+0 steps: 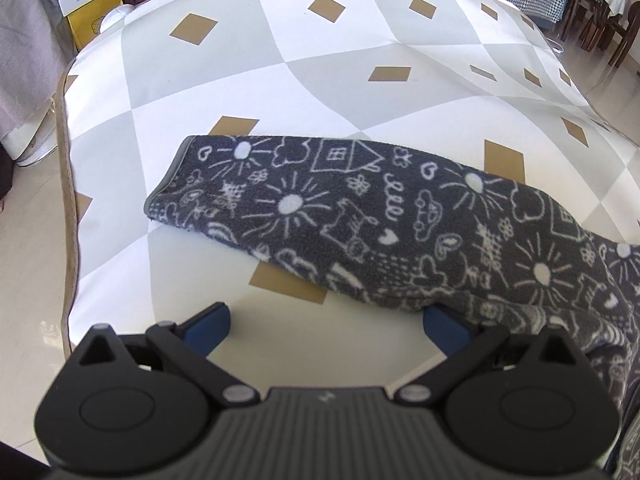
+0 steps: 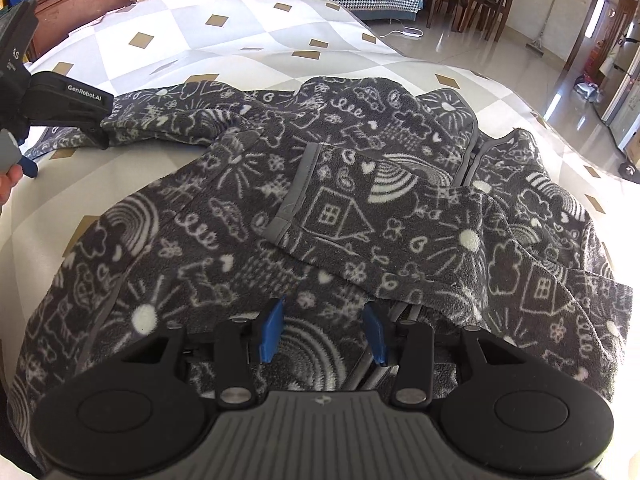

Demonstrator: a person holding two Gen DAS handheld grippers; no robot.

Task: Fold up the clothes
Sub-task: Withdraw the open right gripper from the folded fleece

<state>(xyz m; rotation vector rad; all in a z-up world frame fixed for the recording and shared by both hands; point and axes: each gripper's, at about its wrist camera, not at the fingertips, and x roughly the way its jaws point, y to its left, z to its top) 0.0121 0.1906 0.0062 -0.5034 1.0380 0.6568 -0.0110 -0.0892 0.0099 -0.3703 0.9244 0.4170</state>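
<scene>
Dark doodle-print fleece jacket (image 2: 280,216) on diamond-patterned tablecloth (image 1: 280,80); left gripper (image 1: 326,326) jaws spread wide beside sleeve (image 1: 320,200), right gripper (image 2: 322,330) jaws parted, pinching nothing.

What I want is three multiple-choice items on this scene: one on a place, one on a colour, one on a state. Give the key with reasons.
1. The folded sleeve's cuff lies:
A. on the floor
B. on the jacket front
C. over a chair

2. The pads of the right gripper are:
A. blue
B. red
C. yellow

3. The jaws of the left gripper are:
A. shut on a sock
B. shut on a cup
C. wide open

Key:
1 B: the grey-edged cuff rests across the patterned body.
2 A: both pads show blue.
3 C: bare tablecloth shows in the wide gap between the jaws.
</scene>
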